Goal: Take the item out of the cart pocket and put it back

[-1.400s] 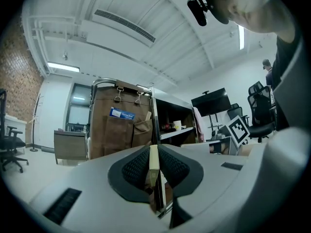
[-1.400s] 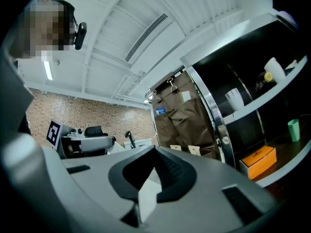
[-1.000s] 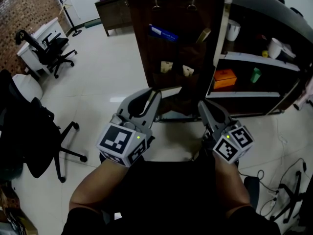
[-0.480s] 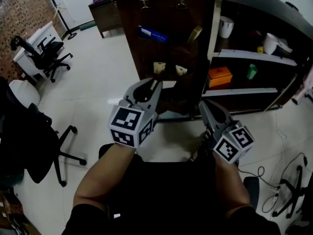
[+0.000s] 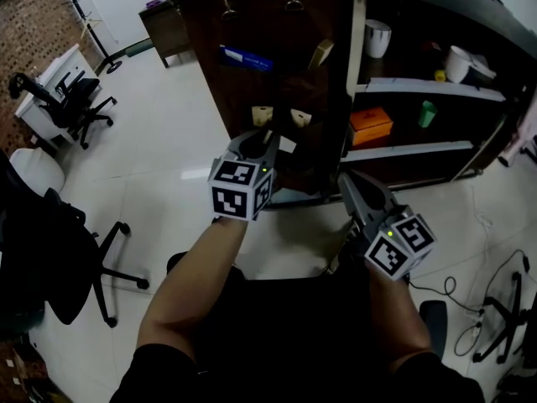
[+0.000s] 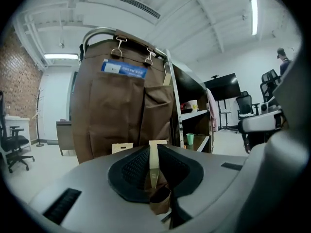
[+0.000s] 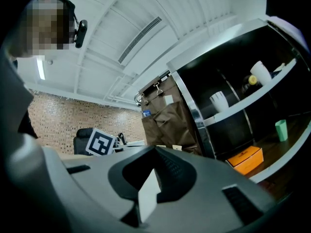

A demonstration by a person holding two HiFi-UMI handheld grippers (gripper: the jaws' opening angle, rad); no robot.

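1. Cart (image 5: 361, 23) of dark shelves standing on a pale floor (image 5: 168, 149); one brown pocket hanger (image 5: 252, 91) hangs over its end from two metal clips (image 5: 225, 2).
2. Four things sit in the hanger's pockets: one blue item (image 5: 246, 59) and one tan item (image 5: 319, 54) in the upper row; two cream packets (image 5: 262, 116) side by side in the lower row.
3. Two claws are in view, one in each of the person's hands, each carrying one cube with square markers.
4. Left claw (image 5: 270, 134) is held up near the hanger, its tip just below the two cream packets; whether it touches one cannot be told.
5. In the left gripper view its jaws are drawn together, with only a thin slit between the black pads; one cream packet lines up with that slit, beyond the tips; the claw is closed and both packets sit in their pockets.
6. Right claw (image 5: 348, 185) is lower and nearer the person, well apart from the hanger and pointing toward the cart; in the right gripper view its jaws meet at the tips, so it is closed too, with only a pale wedge showing behind them.
7. Cart shelves hold one white cup (image 5: 377, 38), one orange box (image 5: 369, 126) and one green cup (image 5: 428, 113).
8. Two black office chairs (image 5: 71, 99) stand at the left.
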